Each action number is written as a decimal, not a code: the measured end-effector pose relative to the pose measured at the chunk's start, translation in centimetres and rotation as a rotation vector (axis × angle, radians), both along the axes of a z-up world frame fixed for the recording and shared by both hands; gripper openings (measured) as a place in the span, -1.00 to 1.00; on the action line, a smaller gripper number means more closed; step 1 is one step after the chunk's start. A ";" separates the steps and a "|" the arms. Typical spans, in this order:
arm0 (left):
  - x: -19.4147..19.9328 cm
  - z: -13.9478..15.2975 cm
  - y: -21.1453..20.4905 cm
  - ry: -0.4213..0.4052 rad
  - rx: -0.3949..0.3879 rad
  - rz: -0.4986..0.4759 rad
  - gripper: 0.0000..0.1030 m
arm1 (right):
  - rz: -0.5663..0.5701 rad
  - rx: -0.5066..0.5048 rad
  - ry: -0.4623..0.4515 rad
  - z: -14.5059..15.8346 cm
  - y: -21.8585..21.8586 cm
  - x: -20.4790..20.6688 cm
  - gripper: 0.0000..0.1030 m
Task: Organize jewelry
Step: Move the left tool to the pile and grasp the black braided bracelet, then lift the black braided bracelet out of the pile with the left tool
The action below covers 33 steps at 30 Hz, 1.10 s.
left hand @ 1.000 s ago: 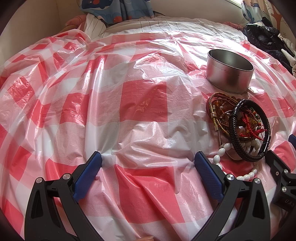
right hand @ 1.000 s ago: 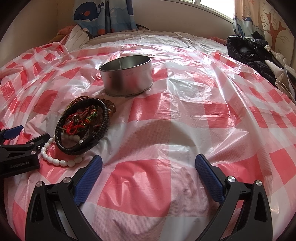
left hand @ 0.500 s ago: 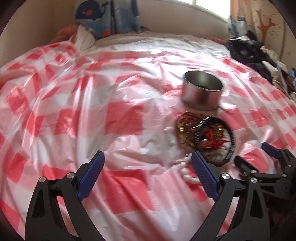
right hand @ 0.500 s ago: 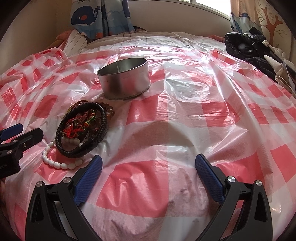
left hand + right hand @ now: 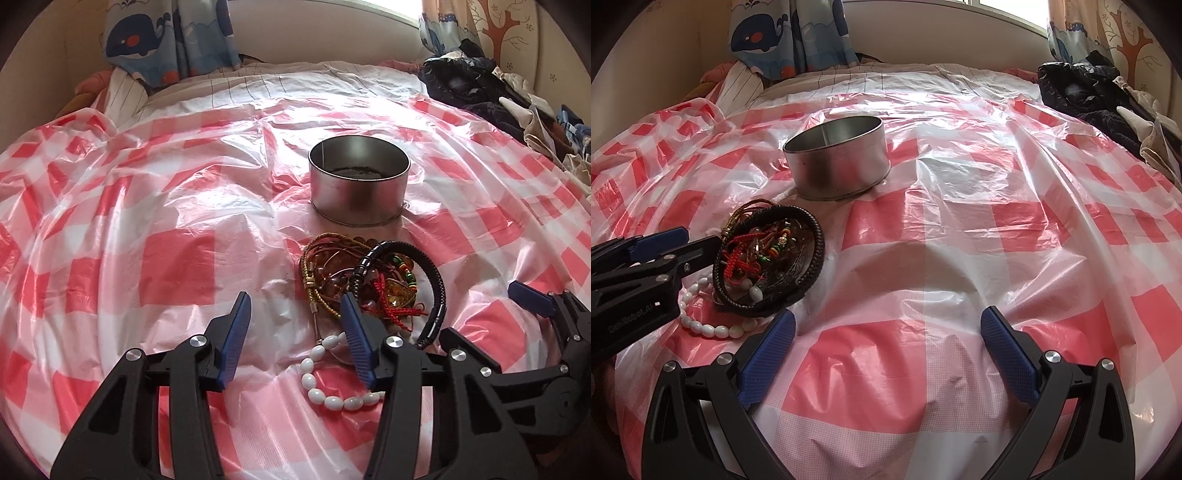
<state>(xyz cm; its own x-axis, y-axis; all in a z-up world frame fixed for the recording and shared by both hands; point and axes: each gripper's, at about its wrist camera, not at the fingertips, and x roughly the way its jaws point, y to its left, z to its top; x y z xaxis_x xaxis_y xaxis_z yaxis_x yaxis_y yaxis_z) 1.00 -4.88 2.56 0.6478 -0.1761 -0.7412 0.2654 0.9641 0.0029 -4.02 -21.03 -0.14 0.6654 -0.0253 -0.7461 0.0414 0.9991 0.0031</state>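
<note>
Left wrist view showed the jewelry pile [image 5: 369, 288] untouched on the checked sheet [image 5: 177, 266], just before the metal tin [image 5: 359, 192]. Left gripper [image 5: 295, 332] and right gripper [image 5: 886, 339] both gaped, holding nothing; sorting seemingly remained undone.

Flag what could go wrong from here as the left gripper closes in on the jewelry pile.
1. The pile is tangled: the black bracelet, red cord and bead string overlap, so one pinch by the left gripper may drag several pieces.
2. The plastic sheet is loose and wrinkled; the fingers may snag it.
3. The tin stands close behind and could get nudged.
</note>
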 end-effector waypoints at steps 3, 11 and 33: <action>0.0 0.5 0.3 -0.020 -0.019 0.012 -0.07 | -0.001 0.006 -0.001 0.0 -0.1 0.0 0.88; -0.3 0.4 -0.7 -0.037 -0.004 -0.031 -0.17 | 0.000 0.010 0.000 0.0 0.0 0.1 0.88; -1.3 0.2 -2.4 0.000 -0.001 -0.143 -0.89 | 0.000 0.010 0.001 0.0 0.1 0.2 0.88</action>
